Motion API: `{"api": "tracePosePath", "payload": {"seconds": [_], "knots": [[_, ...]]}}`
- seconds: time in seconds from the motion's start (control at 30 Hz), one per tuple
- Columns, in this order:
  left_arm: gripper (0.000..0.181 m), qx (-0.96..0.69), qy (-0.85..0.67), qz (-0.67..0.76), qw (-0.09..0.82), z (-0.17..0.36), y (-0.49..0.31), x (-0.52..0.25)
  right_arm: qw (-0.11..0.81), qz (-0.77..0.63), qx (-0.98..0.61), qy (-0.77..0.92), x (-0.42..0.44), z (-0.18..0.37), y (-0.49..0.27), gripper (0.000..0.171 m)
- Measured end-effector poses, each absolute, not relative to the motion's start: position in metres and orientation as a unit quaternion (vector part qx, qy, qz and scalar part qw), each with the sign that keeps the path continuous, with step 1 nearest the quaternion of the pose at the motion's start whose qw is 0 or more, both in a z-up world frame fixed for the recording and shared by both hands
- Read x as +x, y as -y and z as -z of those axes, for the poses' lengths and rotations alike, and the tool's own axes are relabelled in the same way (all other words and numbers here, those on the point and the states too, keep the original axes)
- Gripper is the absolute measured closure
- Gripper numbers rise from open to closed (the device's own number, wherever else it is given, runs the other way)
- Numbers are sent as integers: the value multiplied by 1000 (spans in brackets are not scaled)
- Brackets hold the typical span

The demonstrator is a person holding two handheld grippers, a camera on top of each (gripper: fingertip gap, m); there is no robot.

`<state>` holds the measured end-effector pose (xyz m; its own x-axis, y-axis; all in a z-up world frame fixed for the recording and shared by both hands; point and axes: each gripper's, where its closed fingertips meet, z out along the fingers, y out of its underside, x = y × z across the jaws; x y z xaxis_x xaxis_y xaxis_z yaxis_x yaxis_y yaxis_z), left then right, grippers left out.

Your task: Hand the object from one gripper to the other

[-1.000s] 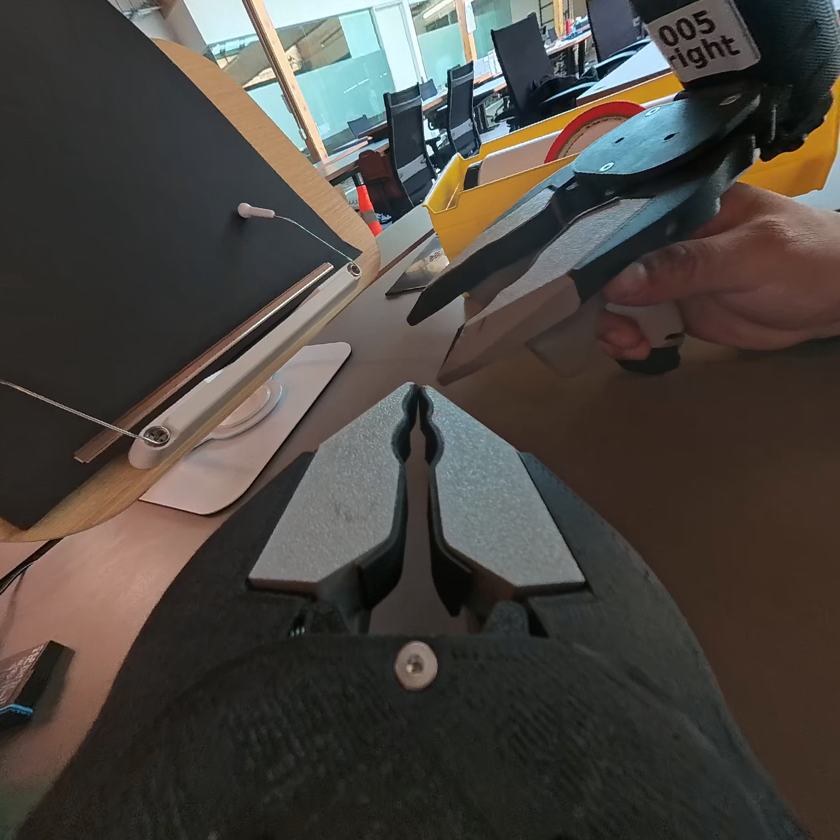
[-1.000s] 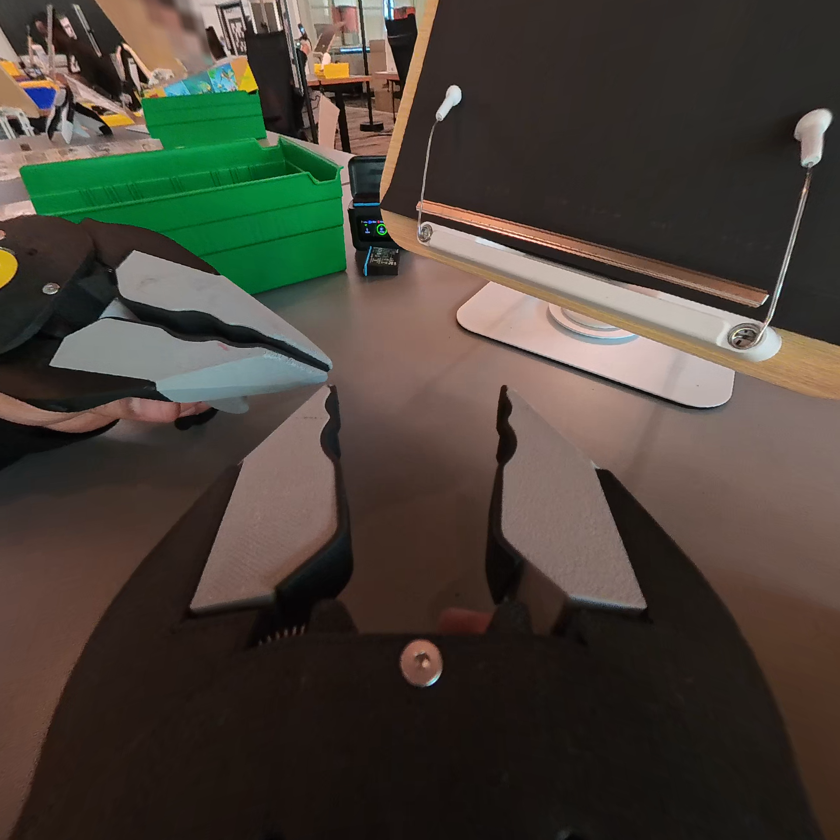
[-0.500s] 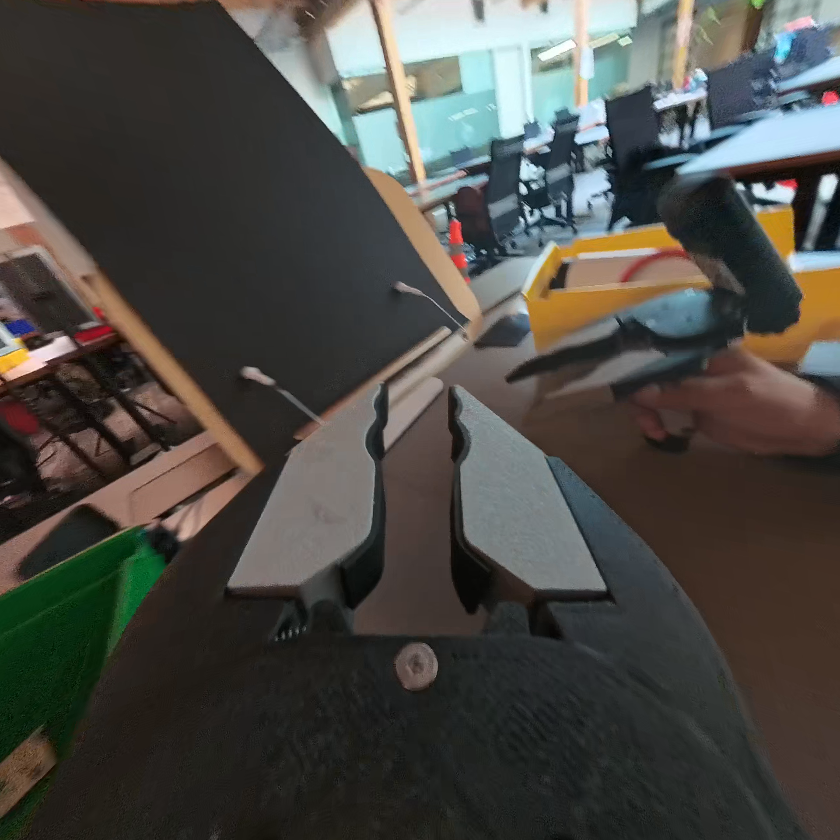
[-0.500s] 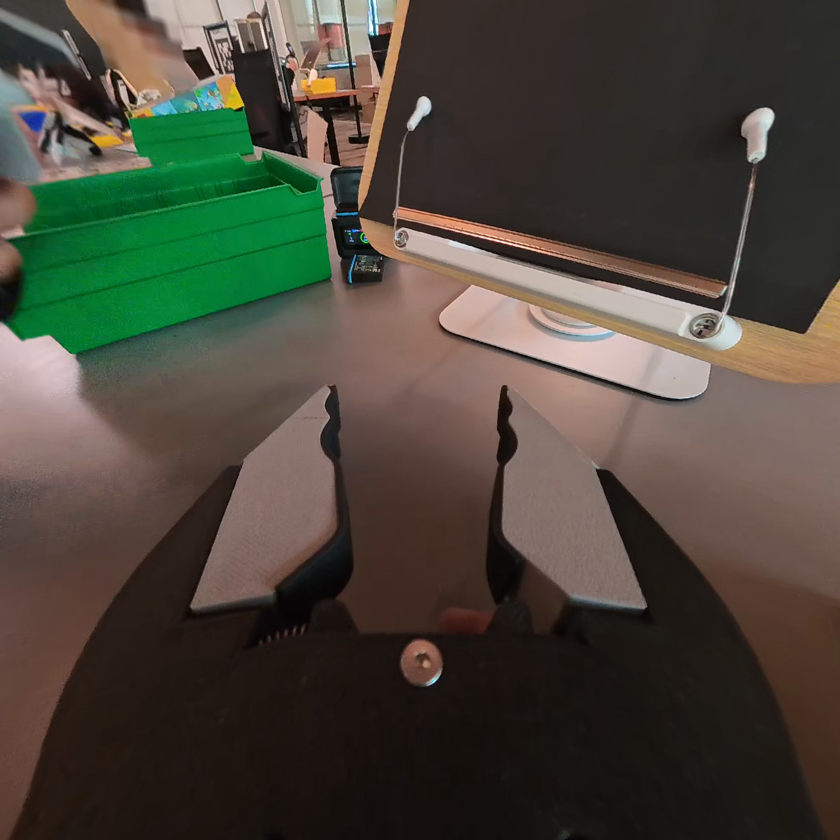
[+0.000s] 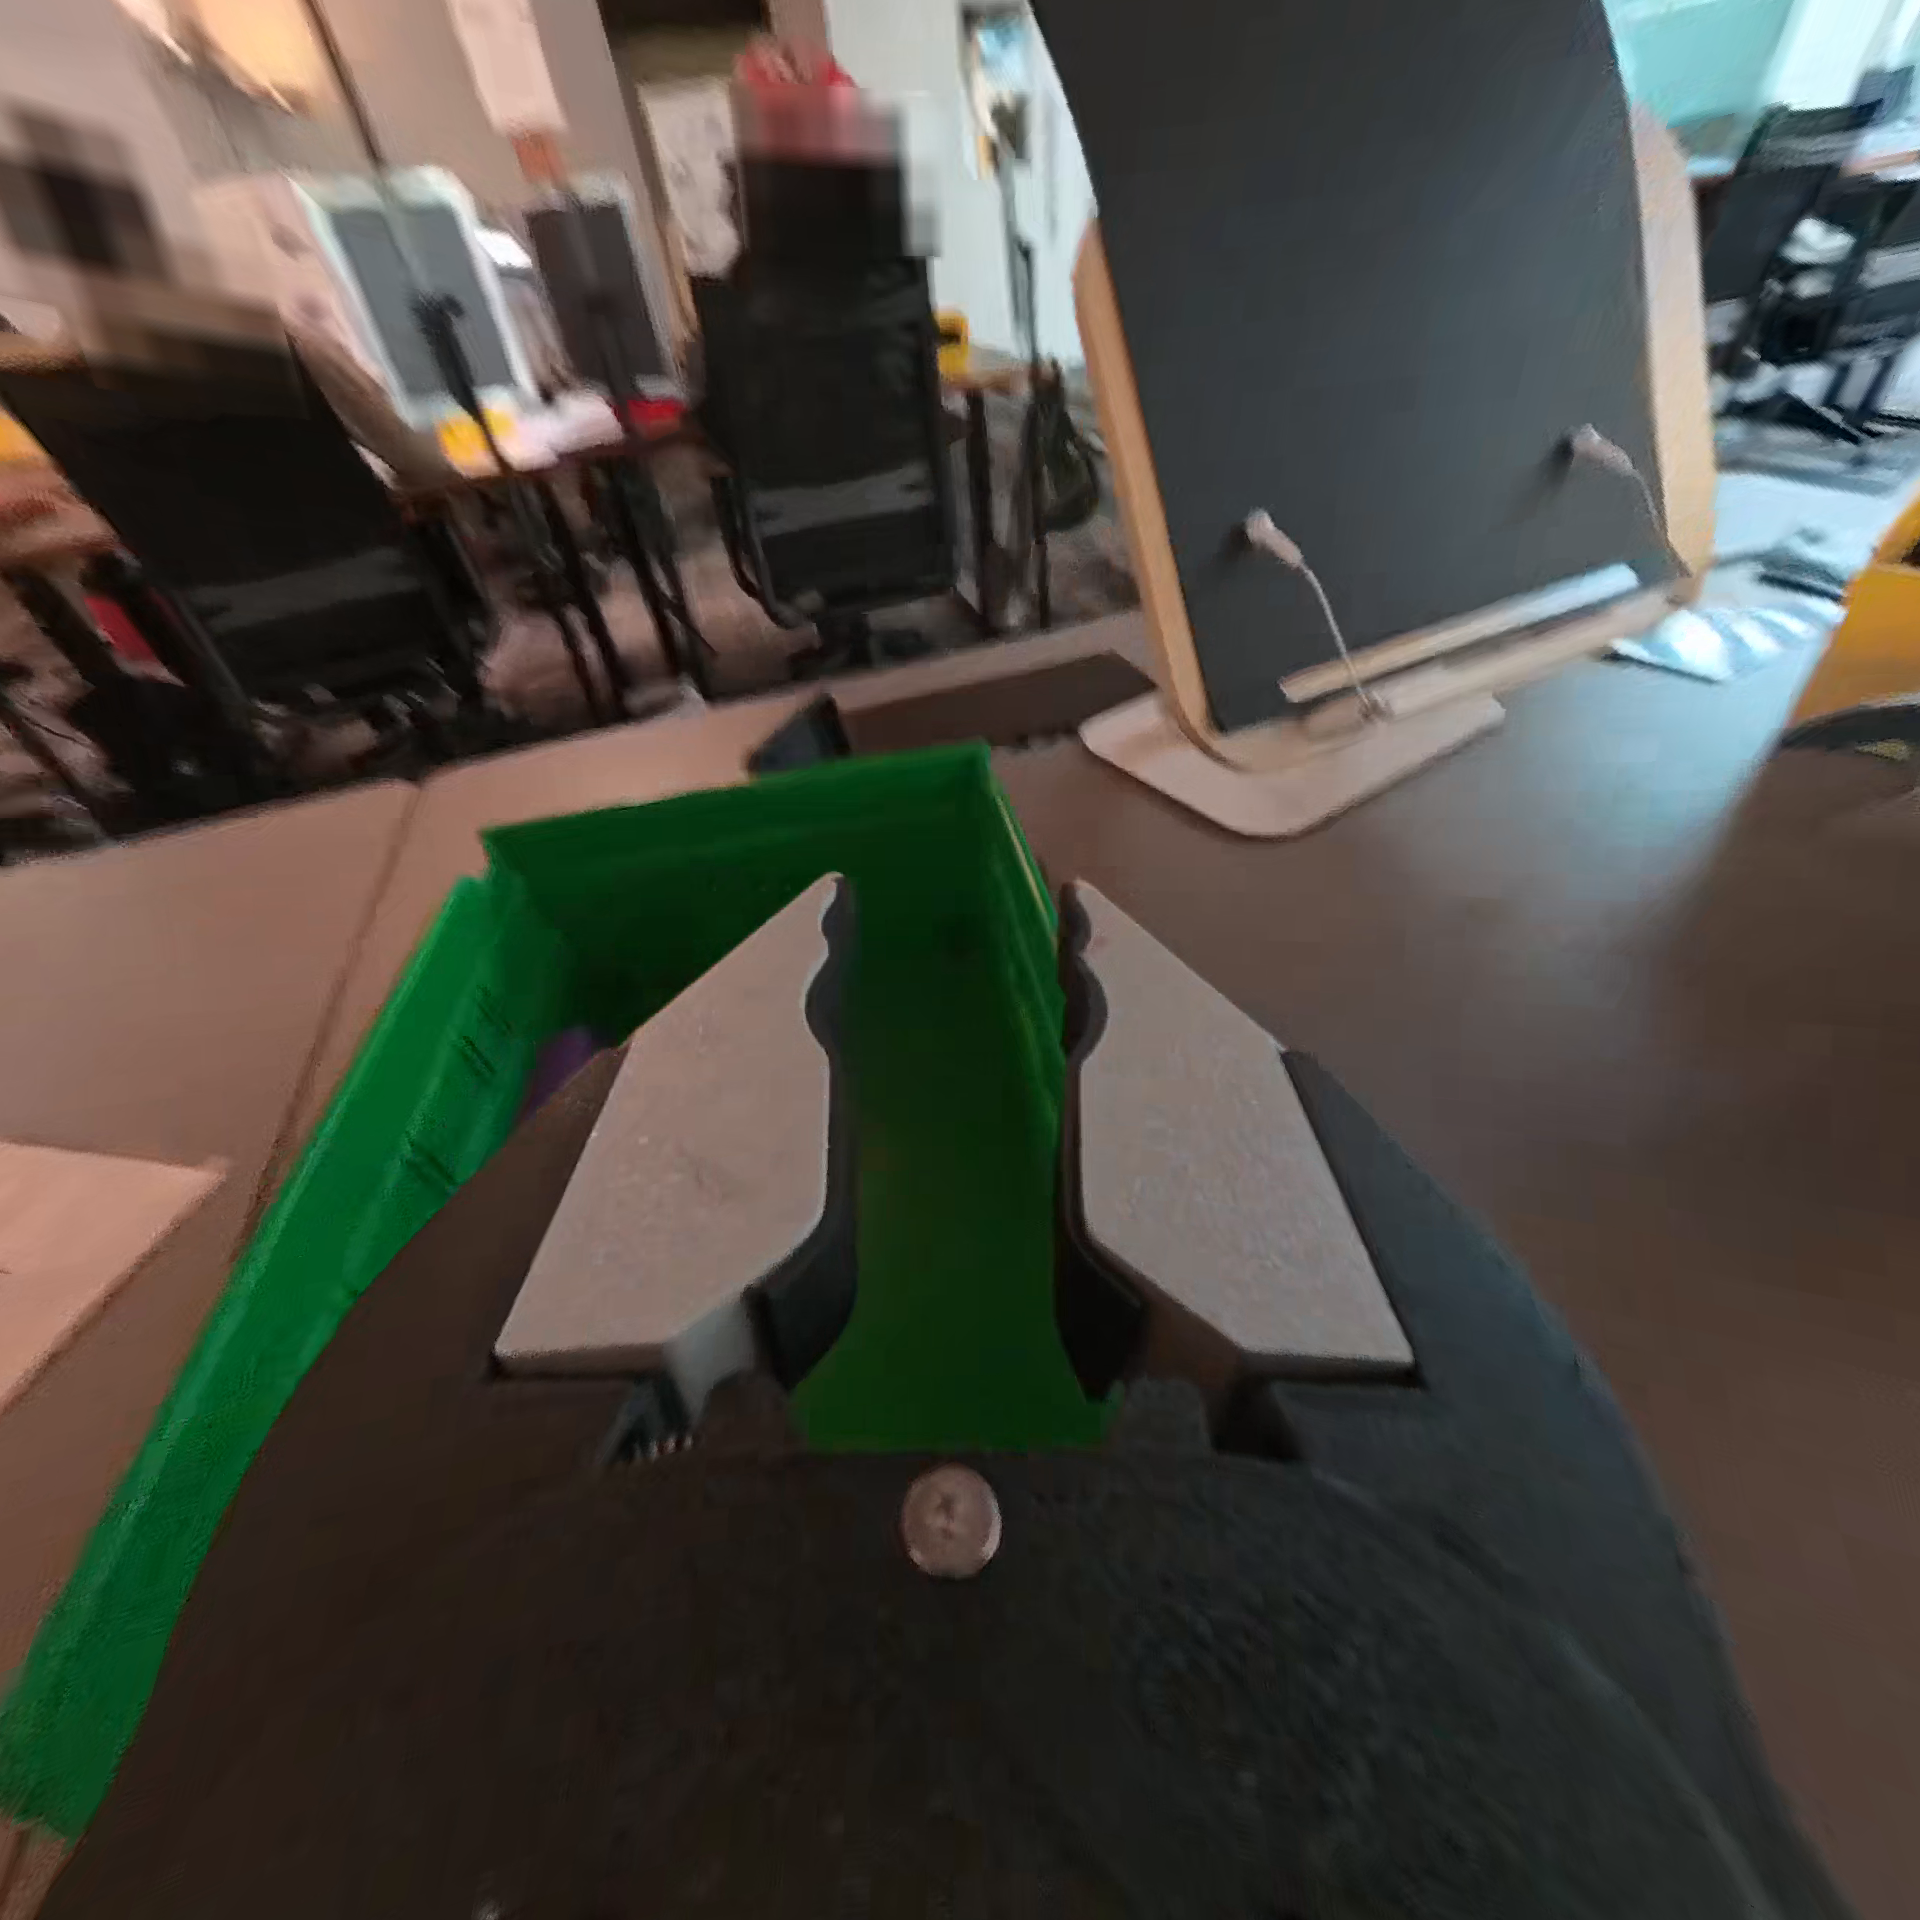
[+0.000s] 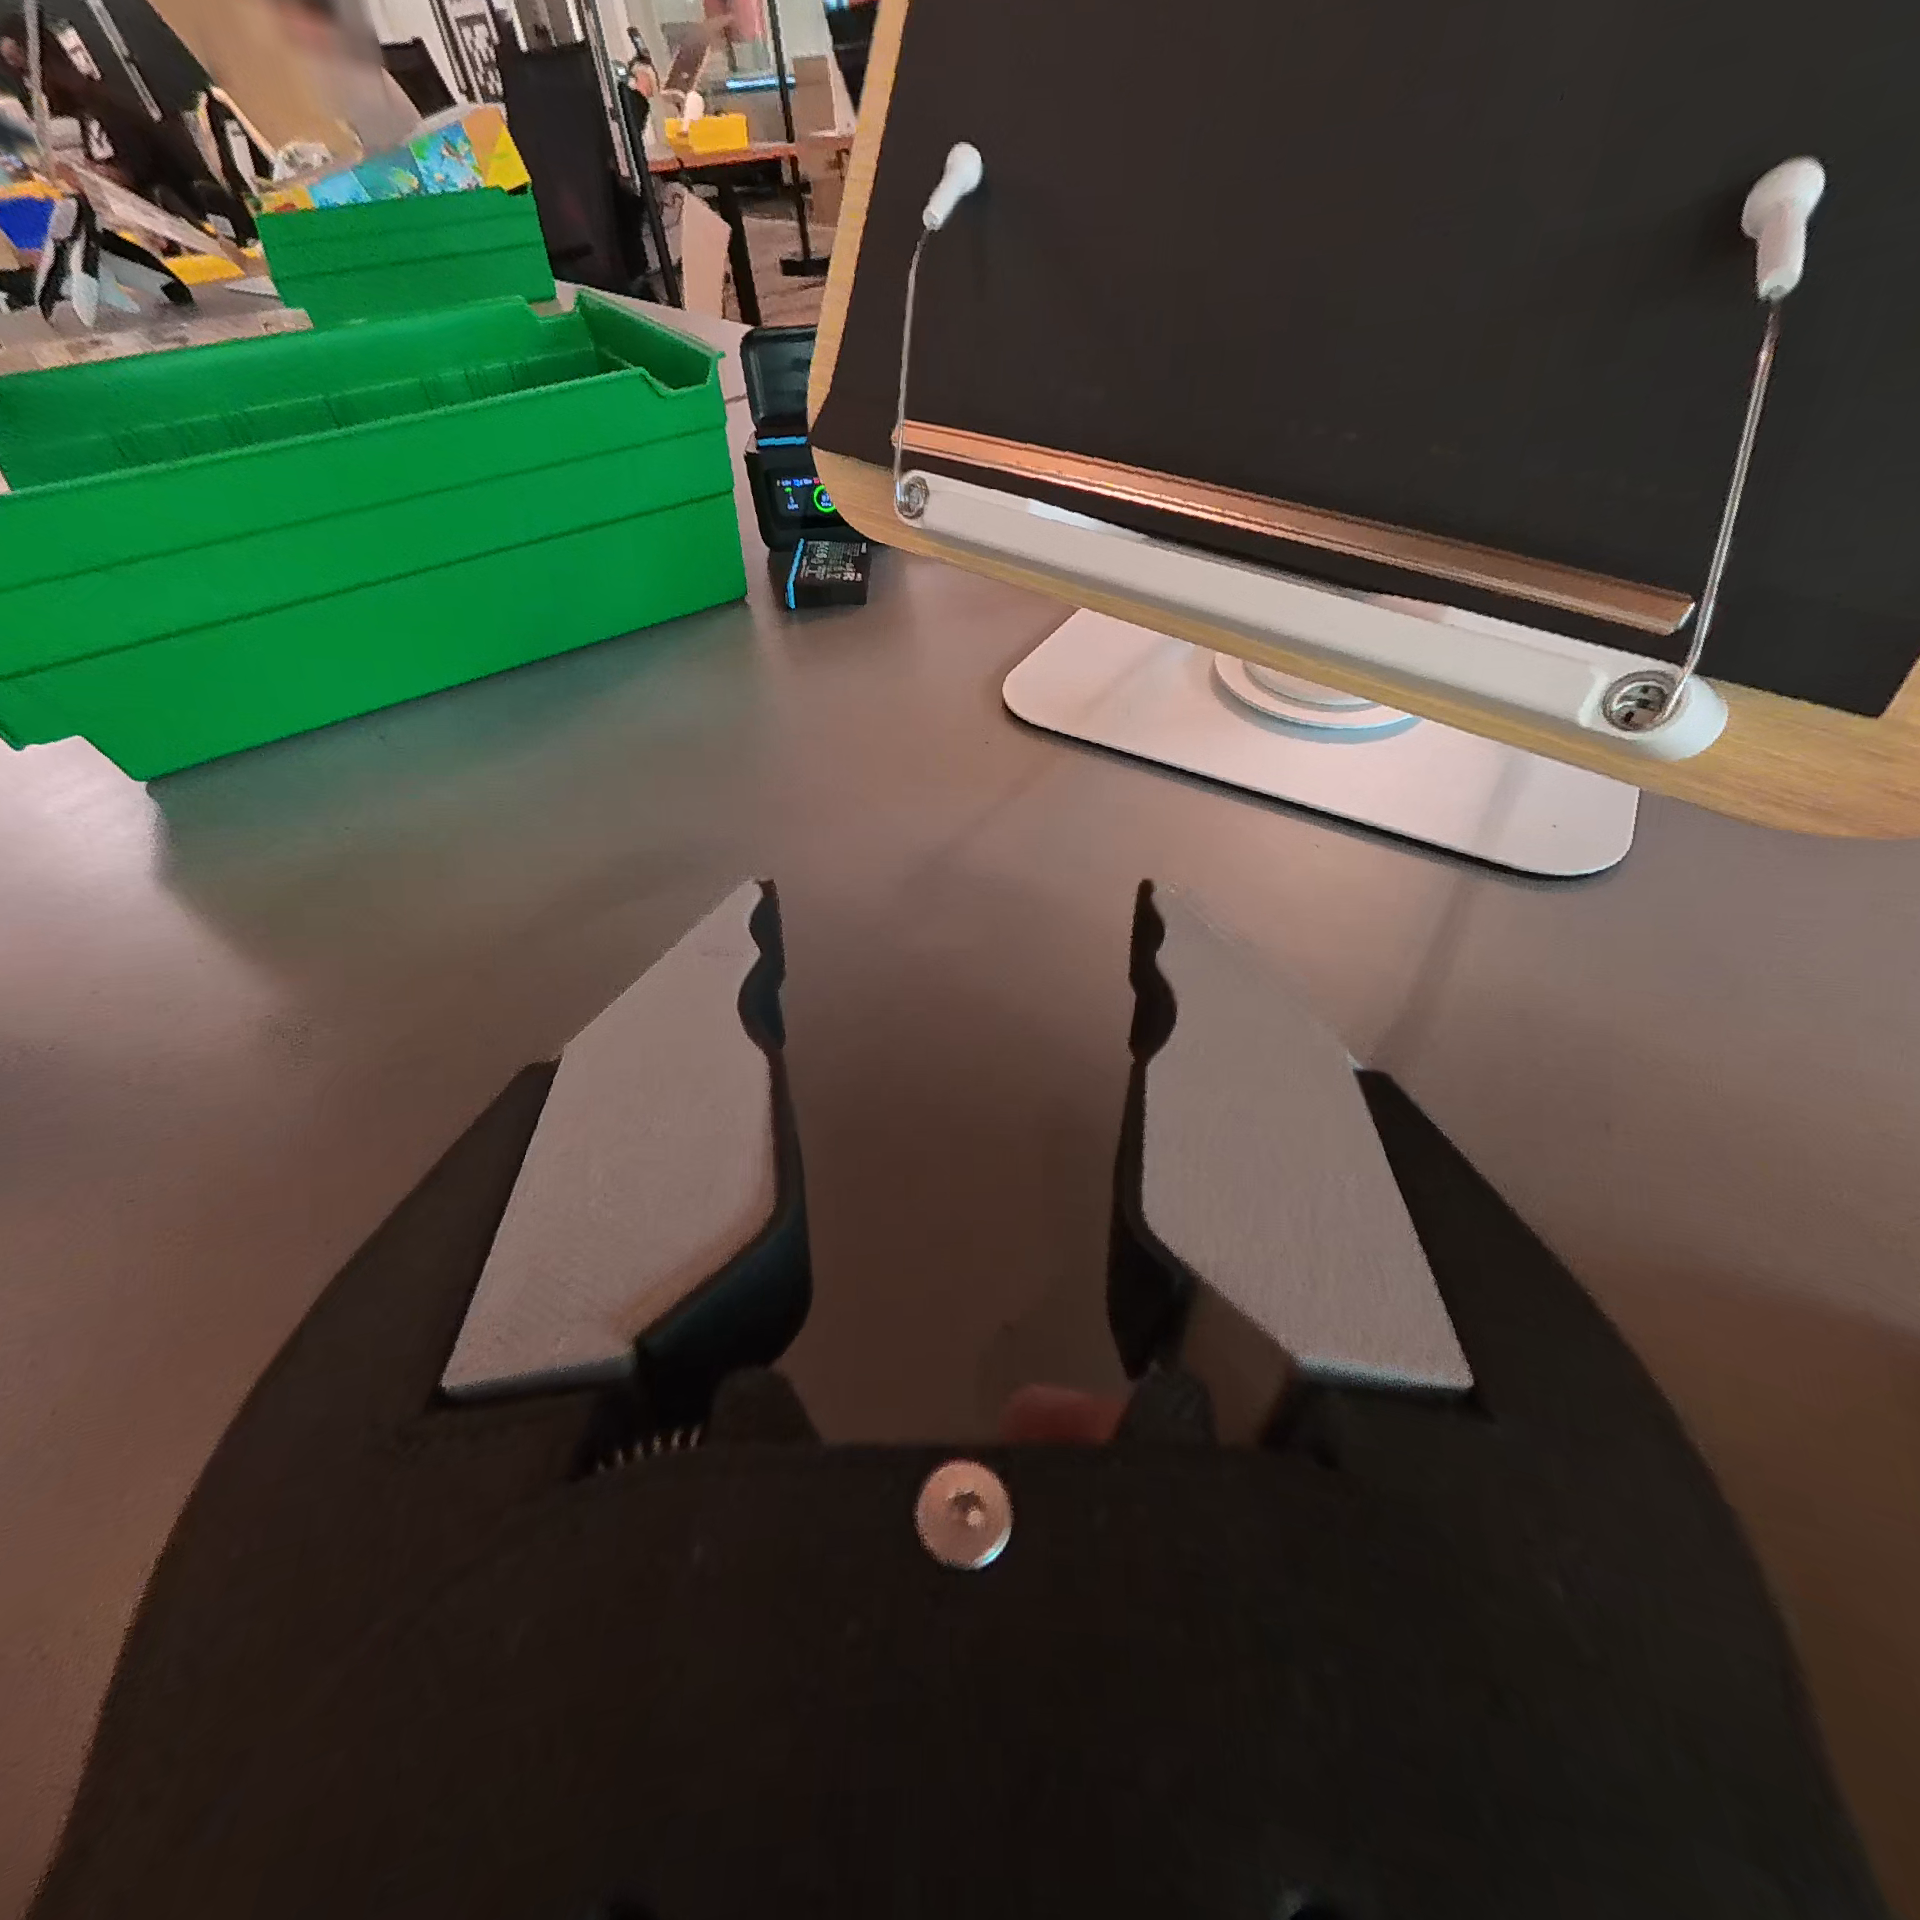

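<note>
The left claw (image 5: 951,914) hangs spread and empty over the green bin (image 5: 436,1049); a purple object (image 5: 566,1055), barely visible by the bin's left wall, is probably the thing to hand over. Its weight and best hold can't be judged. The walls crowd it. The right claw (image 6: 954,914), spread and empty, waits over the open counter (image 6: 416,935).

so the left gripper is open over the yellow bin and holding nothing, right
Not quite: the bin is green, not yellow, as the left wrist view shows. The rest holds: the left gripper is open over it, with nothing between its fingers.
</note>
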<state>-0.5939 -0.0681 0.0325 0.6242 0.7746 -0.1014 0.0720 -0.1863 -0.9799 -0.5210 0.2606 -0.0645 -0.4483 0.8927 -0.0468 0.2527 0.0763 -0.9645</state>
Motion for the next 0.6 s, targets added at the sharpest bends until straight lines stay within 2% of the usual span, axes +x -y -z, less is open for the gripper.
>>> {"api": "tracePosePath", "payload": {"seconds": [0.13, 0.17, 0.2, 0.23, 0.3, 0.37, 0.47, 0.6], "knots": [[145, -769, 269, -195, 547, 10, 50, -558, 300, -526, -434, 667, -521, 67, -262, 107], [149, -771, 254, -161, 561, 13, 41, -546, 300, -526, -435, 667, -522, 67, -262, 107], [164, -771, 230, -110, 583, 14, 29, -530, 300, -526, -435, 667, -522, 67, -262, 108], [154, -763, 219, -72, 604, 12, 19, -520, 300, -525, -435, 667, -522, 67, -262, 108], [157, -751, 208, -26, 626, 7, 8, -512, 301, -524, -435, 668, -522, 67, -262, 108], [150, -726, 201, -1, 658, -12, 0, -510, 303, -524, -435, 667, -522, 67, -262, 108], [149, -690, 226, -54, 686, -46, 6, -535, 306, -524, -435, 665, -521, 66, -264, 108], [147, -720, 242, -202, 618, -56, 20, -580, 306, -524, -437, 664, -521, 66, -266, 108]]}}
